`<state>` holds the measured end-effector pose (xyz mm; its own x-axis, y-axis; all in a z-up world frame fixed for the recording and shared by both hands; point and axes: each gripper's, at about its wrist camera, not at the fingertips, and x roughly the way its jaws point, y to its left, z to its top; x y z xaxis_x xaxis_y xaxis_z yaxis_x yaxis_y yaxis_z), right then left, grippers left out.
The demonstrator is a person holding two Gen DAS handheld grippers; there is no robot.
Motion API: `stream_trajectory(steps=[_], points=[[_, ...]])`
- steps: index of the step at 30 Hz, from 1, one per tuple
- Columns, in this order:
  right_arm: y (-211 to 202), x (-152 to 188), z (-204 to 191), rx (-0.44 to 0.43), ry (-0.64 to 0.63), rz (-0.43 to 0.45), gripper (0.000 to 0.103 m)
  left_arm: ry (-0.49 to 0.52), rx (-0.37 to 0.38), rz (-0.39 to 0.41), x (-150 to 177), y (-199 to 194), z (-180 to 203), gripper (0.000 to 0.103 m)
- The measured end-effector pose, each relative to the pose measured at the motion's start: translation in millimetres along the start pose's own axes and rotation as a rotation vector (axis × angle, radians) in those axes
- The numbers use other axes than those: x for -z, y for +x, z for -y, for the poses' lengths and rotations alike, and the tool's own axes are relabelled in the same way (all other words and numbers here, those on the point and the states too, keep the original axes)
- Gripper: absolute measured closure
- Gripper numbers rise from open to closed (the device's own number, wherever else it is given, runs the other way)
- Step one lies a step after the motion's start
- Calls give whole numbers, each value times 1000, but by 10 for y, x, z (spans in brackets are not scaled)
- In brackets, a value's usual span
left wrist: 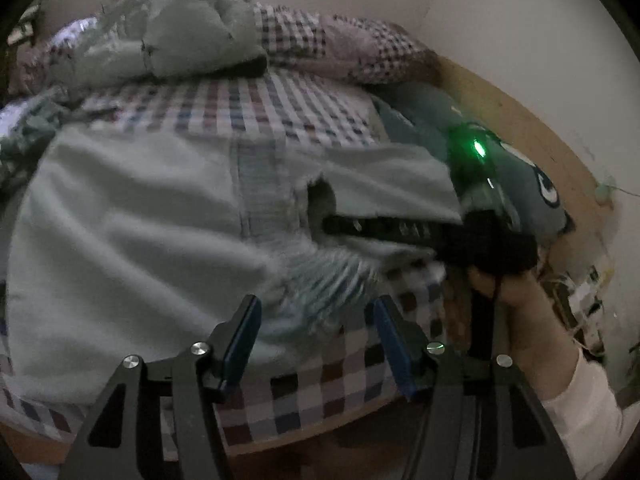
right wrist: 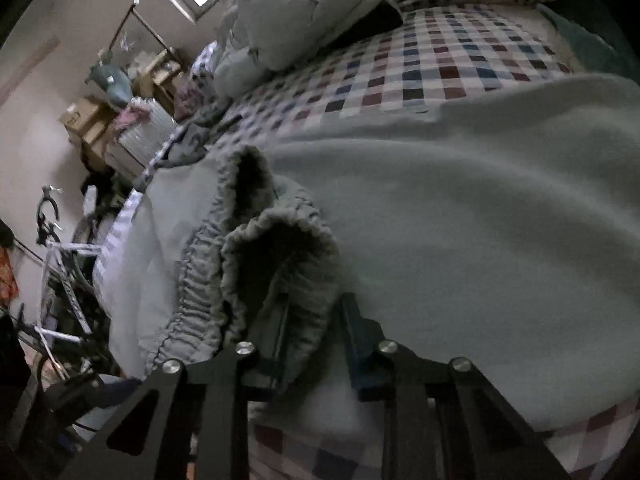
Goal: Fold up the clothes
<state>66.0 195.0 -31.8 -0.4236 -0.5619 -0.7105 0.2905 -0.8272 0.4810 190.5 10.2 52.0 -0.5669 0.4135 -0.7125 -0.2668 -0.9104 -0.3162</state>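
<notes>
Left wrist view
garment: pale green fleece garment spread flat on the checked bedsheet, ribbed cuff end near the bed's front edge
left claw: left claw released, blue pads apart, hovering over the ribbed edge and sheet, gripping nothing
right claw: right claw reaches in from the right, tips at a dark opening in the fabric; blurred, grip not readable here
hand: hand with white sleeve holds the right unit, green LED lit
background: puffy pale duvet piled at the far side

Right wrist view
right claw: right claw clenched on the garment's ribbed cuff, fabric bunched between the fingers
garment: rest of garment lies over the bedsheet
left side: bicycle and boxes beside the bed
</notes>
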Motion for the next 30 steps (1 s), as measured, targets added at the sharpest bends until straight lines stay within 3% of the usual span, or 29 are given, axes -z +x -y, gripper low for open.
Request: stream_trajectory(steps=[5, 11, 13, 19, 24, 30], points=[[-166, 13, 36, -52, 31, 85, 75, 77, -130, -12, -254, 147, 322, 40], [-288, -11, 84, -68, 75, 133, 75, 196, -343, -167, -332, 654, 581, 40], [-330, -22, 93, -76, 81, 142, 75, 176, -346, -203, -273, 715, 549, 46], [-501, -13, 135, -180, 65, 146, 74, 107, -369, -107, -39, 338, 439, 76], [-414, 18, -29, -272, 13, 93, 69, 24, -386, -50, 130, 146, 320, 79], [-298, 70, -288, -263, -72, 82, 57, -70, -408, 3, 258, 59, 239, 79]])
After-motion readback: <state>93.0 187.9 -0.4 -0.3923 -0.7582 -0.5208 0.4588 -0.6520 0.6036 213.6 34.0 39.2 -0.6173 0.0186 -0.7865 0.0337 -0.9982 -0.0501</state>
